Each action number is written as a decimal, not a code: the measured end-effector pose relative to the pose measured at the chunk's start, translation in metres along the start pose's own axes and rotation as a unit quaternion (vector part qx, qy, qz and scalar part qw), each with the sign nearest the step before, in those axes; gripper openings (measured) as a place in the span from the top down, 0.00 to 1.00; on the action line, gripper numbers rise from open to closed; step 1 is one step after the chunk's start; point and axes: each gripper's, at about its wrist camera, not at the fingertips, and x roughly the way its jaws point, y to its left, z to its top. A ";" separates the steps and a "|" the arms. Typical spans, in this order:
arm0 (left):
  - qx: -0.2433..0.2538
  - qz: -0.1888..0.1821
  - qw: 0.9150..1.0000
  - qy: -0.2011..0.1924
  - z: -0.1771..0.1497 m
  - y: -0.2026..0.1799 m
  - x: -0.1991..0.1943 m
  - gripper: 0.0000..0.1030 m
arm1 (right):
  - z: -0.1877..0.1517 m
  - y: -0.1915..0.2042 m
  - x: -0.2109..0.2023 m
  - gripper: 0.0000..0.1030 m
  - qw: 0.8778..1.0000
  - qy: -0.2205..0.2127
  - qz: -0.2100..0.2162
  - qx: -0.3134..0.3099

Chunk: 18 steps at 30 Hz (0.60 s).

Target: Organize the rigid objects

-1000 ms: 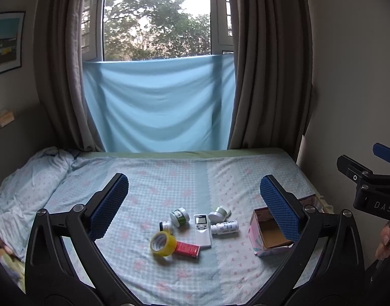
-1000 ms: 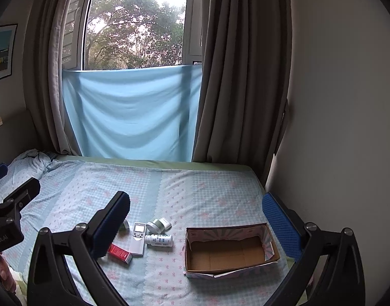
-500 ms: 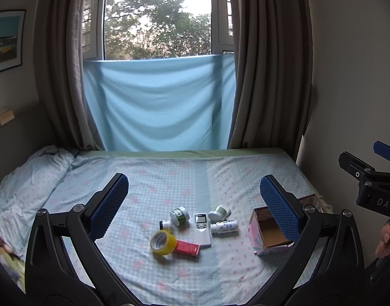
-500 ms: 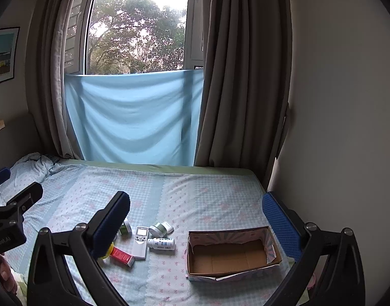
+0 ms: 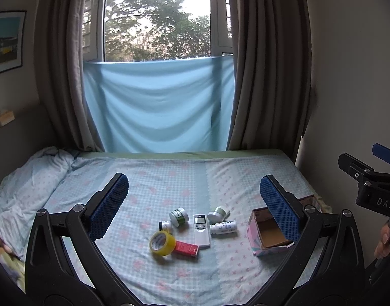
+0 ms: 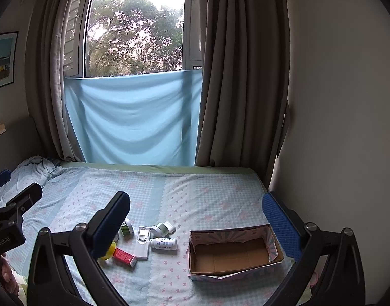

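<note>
A cluster of small items lies mid-bed: a yellow tape roll (image 5: 162,242), a red box (image 5: 186,248), a white remote (image 5: 201,230), a white bottle on its side (image 5: 223,227), a green-lidded jar (image 5: 179,216), a pale jar (image 5: 218,212) and a small dark-capped jar (image 5: 165,225). To their right sits an empty cardboard box (image 6: 233,252) with pink patterned sides. My left gripper (image 5: 193,205) hovers open above the cluster, well short of it. My right gripper (image 6: 195,214) is open too, held above the bed between the remote (image 6: 143,240) and the box.
The bed (image 5: 169,176) has a blue checked sheet, with a rumpled quilt (image 5: 24,176) at the left. A wall (image 6: 335,102) runs along the bed's right side. Curtains and a blue cloth (image 5: 156,107) cover the window behind. A person's fingers (image 5: 383,242) show at the right edge.
Both views have shifted slightly, with the items sitting a little lower and closer in frame. Nothing on the bed has moved and both grippers stay open.
</note>
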 end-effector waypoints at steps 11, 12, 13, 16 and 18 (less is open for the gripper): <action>-0.003 -0.002 1.000 0.000 0.000 0.000 -0.002 0.01 | 0.001 0.001 -0.002 0.00 1.000 0.000 0.001 0.002; -0.003 -0.002 1.000 0.001 0.001 0.000 -0.002 0.01 | 0.001 0.001 -0.002 0.00 1.000 0.001 0.002 0.002; -0.004 -0.002 1.000 0.001 0.001 0.000 -0.002 0.01 | 0.002 0.000 -0.002 0.00 1.000 0.001 0.002 0.003; -0.004 -0.002 1.000 0.001 0.001 0.000 -0.002 0.01 | 0.003 0.000 -0.002 0.00 1.000 0.001 0.003 0.005; -0.005 -0.002 1.000 0.001 0.001 0.000 -0.001 0.01 | 0.003 -0.001 -0.002 0.00 1.000 0.002 0.003 0.005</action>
